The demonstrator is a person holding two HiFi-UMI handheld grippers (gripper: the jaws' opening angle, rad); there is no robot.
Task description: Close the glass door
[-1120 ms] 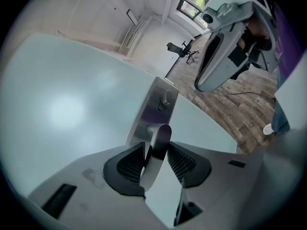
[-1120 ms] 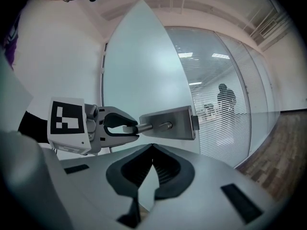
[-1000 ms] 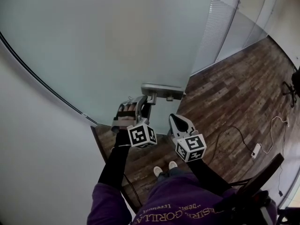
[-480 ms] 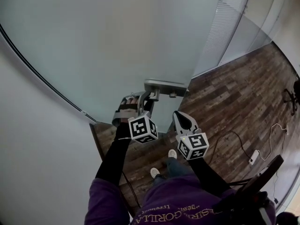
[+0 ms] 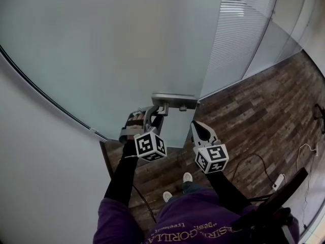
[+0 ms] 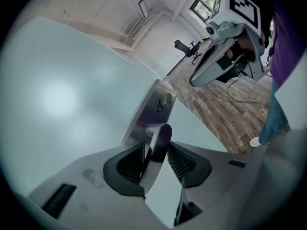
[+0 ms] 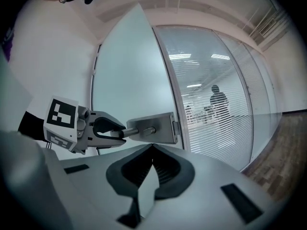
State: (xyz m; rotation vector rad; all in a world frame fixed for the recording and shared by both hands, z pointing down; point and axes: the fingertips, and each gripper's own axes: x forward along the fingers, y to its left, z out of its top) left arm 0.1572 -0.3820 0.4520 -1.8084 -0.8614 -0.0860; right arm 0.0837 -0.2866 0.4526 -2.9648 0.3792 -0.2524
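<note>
The left gripper (image 6: 156, 161) is clamped on the lever handle (image 6: 160, 135), its 2 pads pressing the lever from both sides. The handle sits on a metal plate (image 5: 175, 99) at the edge of the frosted glass door (image 5: 117, 50), straight ahead of the person. The right gripper (image 7: 152, 150) has its jaws together and empty, near the plate but not touching it.

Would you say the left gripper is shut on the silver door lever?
Shut: the left gripper pinches the silver door lever between its pads.
</note>
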